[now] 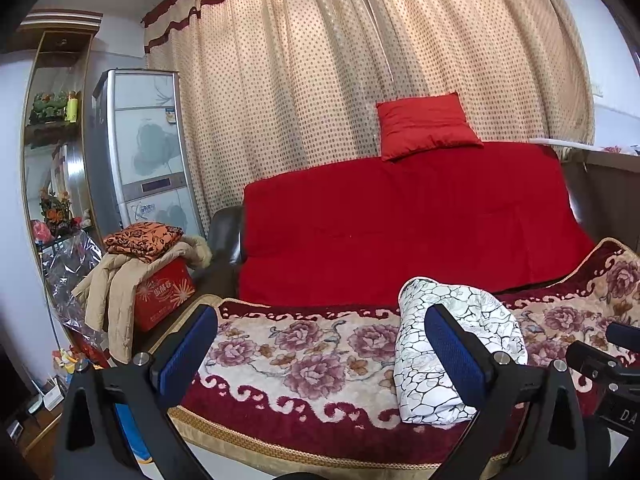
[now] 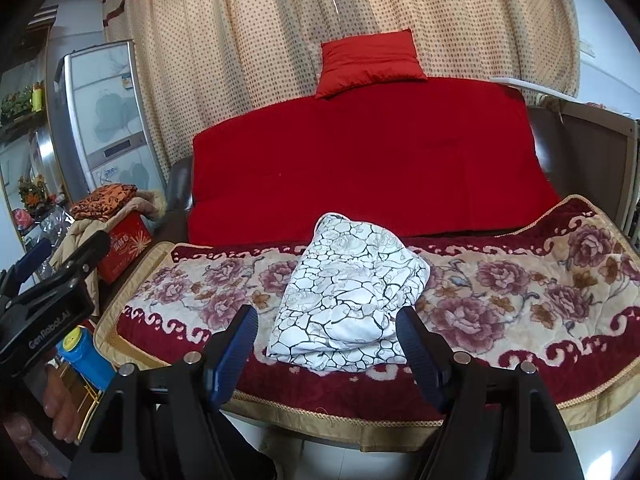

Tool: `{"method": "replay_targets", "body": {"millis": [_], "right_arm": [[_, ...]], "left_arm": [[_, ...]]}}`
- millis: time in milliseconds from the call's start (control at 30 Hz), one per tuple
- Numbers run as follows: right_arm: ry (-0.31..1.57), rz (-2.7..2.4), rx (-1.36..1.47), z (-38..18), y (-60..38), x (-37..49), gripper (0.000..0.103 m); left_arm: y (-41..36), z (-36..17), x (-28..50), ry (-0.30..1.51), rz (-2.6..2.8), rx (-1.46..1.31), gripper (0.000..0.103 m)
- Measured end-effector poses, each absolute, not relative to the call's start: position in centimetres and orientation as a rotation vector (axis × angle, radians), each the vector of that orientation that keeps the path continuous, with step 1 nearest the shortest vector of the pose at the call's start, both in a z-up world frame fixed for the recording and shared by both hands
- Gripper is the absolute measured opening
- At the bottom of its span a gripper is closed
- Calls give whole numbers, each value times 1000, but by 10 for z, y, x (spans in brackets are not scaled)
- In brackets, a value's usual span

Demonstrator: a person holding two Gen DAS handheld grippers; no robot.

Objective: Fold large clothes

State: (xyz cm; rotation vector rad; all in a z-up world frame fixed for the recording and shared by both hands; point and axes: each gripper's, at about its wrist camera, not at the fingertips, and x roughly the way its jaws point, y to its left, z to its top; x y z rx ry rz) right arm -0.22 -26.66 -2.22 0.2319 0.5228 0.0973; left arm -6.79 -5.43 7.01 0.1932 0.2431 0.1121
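A dotted beige curtain (image 2: 360, 8) hung behind a sofa (image 2: 180, 184) whose back was draped in a red cover (image 2: 360, 152), with a red cushion (image 2: 370, 62) perched on top of that cover. Across the seat, in front of the red cover, lay a floral blanket (image 2: 520, 288) with a dark red border. On that blanket, near its front edge and about midway along it, sat the folded white garment (image 2: 348, 304), patterned with dark crackle lines and lying as a compact bundle. The right gripper (image 2: 326, 344) hovered just in front of the garment, its blue-padded fingers spread wide with nothing between the pads. The left gripper (image 1: 320, 348) was off to the left of the garment, over the blanket's front edge, its fingers likewise wide apart and holding nothing; its right finger (image 1: 456, 356) overlapped the garment in that view. Left of the sofa stood a red box (image 1: 164, 292) topped with a tan coat (image 1: 116, 284) and an orange patterned cloth (image 1: 142, 238).
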Motion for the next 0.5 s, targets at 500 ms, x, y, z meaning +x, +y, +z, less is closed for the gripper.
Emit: {"method": "replay_targets", "body": {"millis": [500], "right_arm": [[470,75,228,-2,-268,-17,75]], "left_arm": [[-51,85,-88,209,107,172,103]]}}
